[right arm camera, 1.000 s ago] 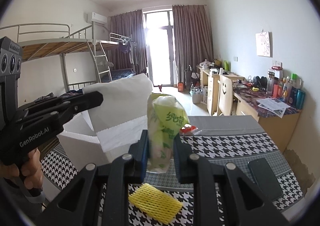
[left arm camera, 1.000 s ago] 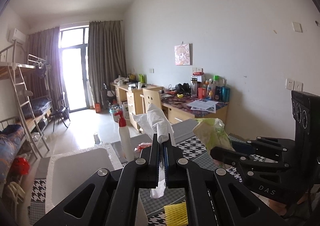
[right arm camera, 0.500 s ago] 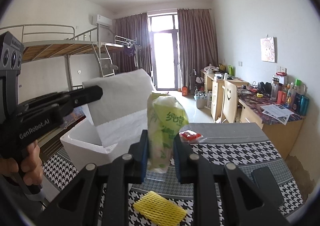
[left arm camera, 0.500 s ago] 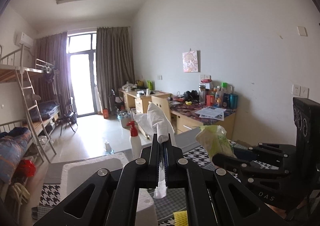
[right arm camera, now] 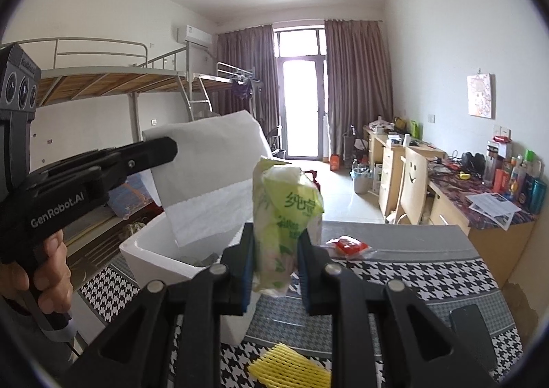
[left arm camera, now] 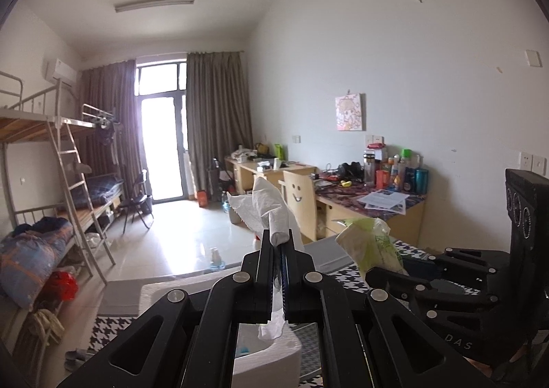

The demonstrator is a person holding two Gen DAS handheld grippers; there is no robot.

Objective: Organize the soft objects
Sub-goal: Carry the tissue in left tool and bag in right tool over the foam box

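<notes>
At left in the right wrist view, we see a hand point(right arm camera: 37, 271) holding the left gripper point(right arm camera: 168, 147), clamped on a white paper tissue sheet point(right arm camera: 212, 175) hanging above the white foam box point(right arm camera: 154, 250). At centre, the right gripper point(right arm camera: 276, 250) squeezes a green plastic tissue pack point(right arm camera: 284, 213). Below lies a yellow foam net sleeve point(right arm camera: 288, 369) on the black-and-white houndstooth mat point(right arm camera: 429, 274).
</notes>
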